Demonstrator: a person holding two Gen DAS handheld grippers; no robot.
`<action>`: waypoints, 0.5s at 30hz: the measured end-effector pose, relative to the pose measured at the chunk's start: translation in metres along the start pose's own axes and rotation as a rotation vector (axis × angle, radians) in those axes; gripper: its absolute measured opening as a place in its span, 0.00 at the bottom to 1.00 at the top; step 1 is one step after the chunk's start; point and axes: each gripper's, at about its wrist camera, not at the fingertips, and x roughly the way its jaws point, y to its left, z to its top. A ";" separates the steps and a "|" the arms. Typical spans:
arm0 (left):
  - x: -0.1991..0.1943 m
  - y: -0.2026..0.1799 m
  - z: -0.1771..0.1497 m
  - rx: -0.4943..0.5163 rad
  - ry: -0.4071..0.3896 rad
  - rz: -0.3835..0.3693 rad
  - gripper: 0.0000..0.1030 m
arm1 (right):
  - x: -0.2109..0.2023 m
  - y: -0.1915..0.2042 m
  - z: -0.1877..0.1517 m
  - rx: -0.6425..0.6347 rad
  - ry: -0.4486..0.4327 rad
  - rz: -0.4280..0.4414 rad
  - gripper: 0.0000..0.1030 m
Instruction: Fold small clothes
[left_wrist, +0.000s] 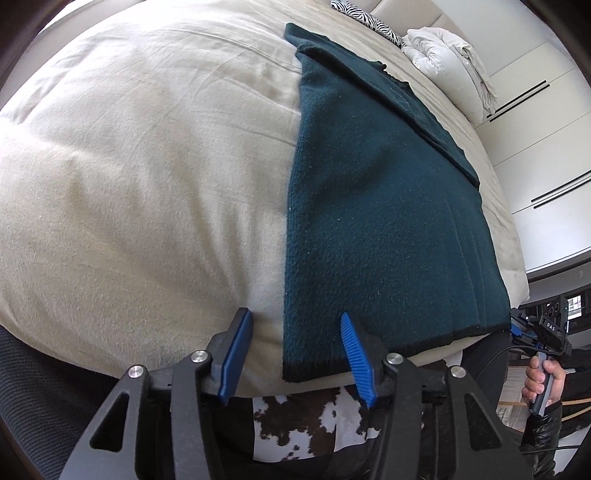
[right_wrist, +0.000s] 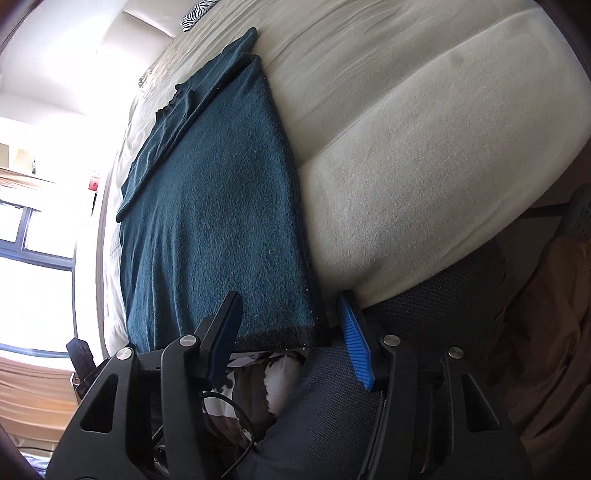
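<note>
Cream bedding (left_wrist: 129, 166) carries a dark green garment (left_wrist: 376, 221) lying flat with its hem at the bed's near edge, and the left gripper (left_wrist: 295, 354) and right gripper (right_wrist: 291, 336), jaws apart and empty, straddle its two near corners, probably to pinch them for a fold.

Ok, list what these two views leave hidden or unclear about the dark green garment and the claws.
- Dark green fleece garment: its type; it lies folded on the bed, with layers covering one another in both views.
- Its near hem: whether either claw touches it; left claw and right claw straddle its near corners, contact unclear.
- Right claw in the left wrist view: cut off behind the garment's corner, only handle and hand show.
</note>
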 end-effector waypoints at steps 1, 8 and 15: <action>-0.001 0.002 0.000 -0.011 0.001 -0.009 0.51 | 0.000 -0.003 -0.001 0.007 -0.001 0.003 0.38; -0.002 0.007 -0.002 -0.049 0.039 -0.064 0.66 | 0.000 -0.013 -0.002 0.039 -0.010 0.042 0.26; 0.002 0.009 0.000 -0.087 0.046 -0.043 0.30 | 0.001 -0.021 -0.004 0.047 -0.020 0.068 0.19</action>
